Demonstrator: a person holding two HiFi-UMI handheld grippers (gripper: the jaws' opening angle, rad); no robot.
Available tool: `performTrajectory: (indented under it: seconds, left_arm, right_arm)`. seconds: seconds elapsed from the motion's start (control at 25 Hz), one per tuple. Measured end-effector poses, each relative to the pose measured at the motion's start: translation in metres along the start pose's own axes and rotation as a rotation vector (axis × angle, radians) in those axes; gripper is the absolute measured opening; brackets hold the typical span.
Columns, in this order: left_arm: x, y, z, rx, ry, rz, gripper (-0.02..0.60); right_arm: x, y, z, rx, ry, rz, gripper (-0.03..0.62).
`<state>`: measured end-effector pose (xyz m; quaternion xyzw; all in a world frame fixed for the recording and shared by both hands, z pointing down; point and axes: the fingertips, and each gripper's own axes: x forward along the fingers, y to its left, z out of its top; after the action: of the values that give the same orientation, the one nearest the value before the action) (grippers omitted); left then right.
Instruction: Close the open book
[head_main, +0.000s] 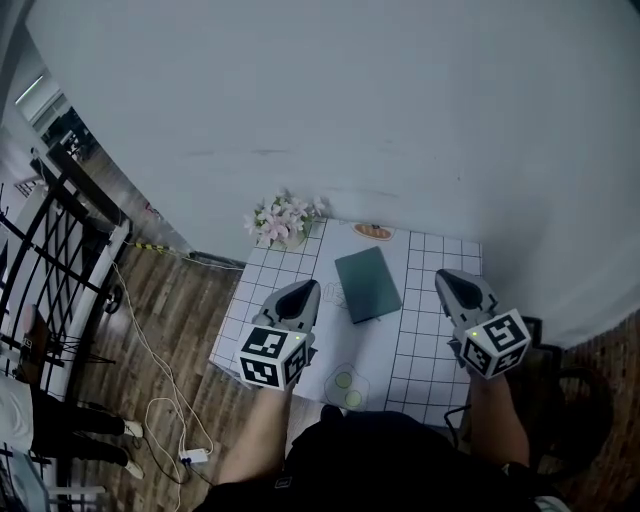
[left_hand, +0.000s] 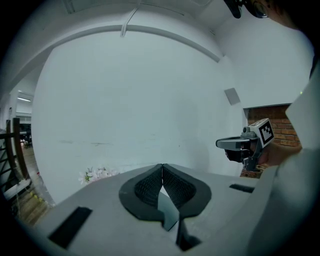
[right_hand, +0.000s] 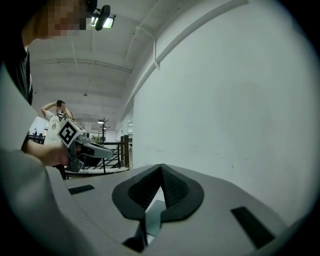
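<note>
- Jaws on both tools are pressing together with nothing between them. In the head view the left gripper (head_main: 303, 292) is hovering just left of the book (head_main: 368, 284), while the right gripper (head_main: 457, 281) is hovering to the right of the book, a little further off.
- Also in the head view, the book is lying closed and flat on the white gridded table (head_main: 430, 350), its dark green cover facing up. Neither gripper is touching it.
- Beyond the book's far left corner a bunch of pale pink flowers (head_main: 283, 220) is standing at the table's edge. Straight beyond the book a small orange item (head_main: 373, 231) is sitting – too small to tell what it is.
- Well to the left of the book, off the table, a white cable (head_main: 150, 360) is trailing across the wooden floor.
- In the left gripper view the two dark ribbed pads are meeting tip to tip and gripping nothing, pointing at a plain white wall (left_hand: 150, 90). The flowers are showing beside them and the right gripper is showing opposite, a hand holding it.
- In the right gripper view the pads are likewise pressing shut on nothing. The left gripper is showing alongside, with a black railing (right_hand: 124, 152) and a person (right_hand: 54, 120) standing with arms raised behind it.
</note>
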<state>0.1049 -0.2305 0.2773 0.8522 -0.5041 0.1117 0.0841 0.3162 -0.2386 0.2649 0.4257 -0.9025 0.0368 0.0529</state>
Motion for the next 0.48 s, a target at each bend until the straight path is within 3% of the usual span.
performTrajectory:
  seconds: [0.48]
  left_arm:
    - [-0.025,0.039,0.009,0.023,-0.039,0.050,0.009]
  right_arm:
    - [0.014,0.042,0.031,-0.061,-0.062,0.029,0.003]
